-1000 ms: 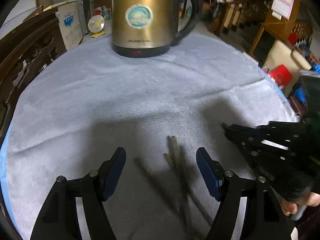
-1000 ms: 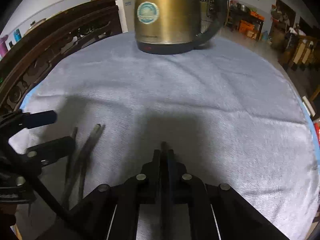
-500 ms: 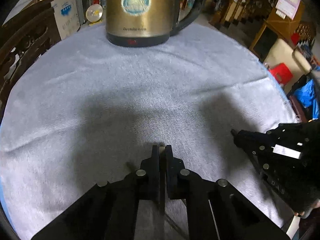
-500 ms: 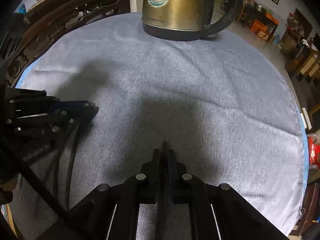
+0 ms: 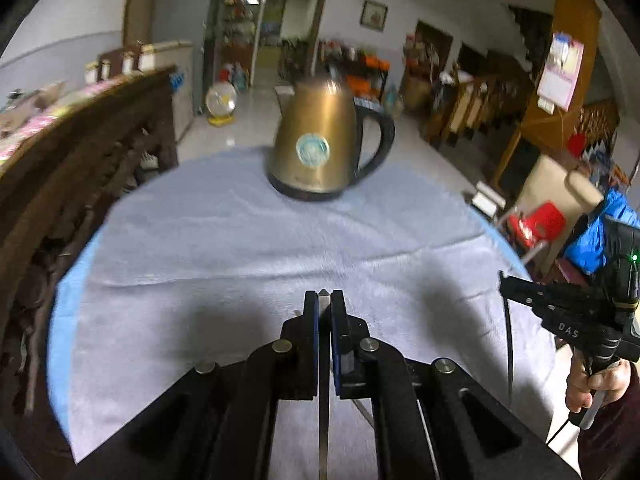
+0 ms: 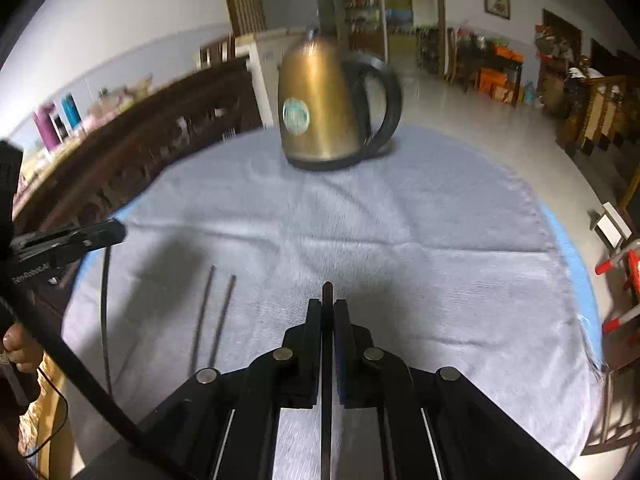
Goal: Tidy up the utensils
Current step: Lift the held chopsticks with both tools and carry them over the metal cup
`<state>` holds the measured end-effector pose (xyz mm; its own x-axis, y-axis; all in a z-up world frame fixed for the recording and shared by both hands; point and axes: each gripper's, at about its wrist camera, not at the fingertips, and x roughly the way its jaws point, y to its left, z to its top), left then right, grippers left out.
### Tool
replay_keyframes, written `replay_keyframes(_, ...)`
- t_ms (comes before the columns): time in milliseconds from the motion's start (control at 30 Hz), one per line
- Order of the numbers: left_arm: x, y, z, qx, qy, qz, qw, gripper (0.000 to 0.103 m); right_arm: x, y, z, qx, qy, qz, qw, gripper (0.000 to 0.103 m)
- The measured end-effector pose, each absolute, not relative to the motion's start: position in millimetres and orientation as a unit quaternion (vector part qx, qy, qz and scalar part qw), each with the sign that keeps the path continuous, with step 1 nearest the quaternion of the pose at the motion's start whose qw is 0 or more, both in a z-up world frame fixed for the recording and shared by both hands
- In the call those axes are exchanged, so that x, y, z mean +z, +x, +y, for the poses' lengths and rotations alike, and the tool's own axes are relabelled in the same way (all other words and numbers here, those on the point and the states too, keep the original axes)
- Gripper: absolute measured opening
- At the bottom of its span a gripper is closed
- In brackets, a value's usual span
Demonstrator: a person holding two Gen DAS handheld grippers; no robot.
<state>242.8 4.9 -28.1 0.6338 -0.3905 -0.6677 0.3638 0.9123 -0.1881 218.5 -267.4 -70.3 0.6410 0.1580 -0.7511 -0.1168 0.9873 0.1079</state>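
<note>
Chopstick [image 6: 327,296] pinched; lower length hidden by right gripper [image 6: 327,312].

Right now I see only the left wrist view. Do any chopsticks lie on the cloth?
Observer: Yes, two chopsticks lie on the cloth, in the right wrist view.
Operator: Do they touch each other?
Observer: No, cloth shows between them; they are nearly parallel.
Operator: Where are they from the right gripper?
Observer: To the left of the right gripper, between it and the left gripper.
</note>
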Motion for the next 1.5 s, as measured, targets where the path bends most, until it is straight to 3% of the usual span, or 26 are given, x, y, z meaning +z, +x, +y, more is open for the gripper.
replay_keyframes(633,20,84,43,-0.169,-0.072,0.249,0.951,0.005,20,44,-284,0.033,0.079,0.258,0.962,0.006)
replay_keyframes(1500,63,0,44,-0.207,-0.101,0.191,0.954,0.005,89,-66,-242,0.046,0.079,0.140,0.986,0.006)
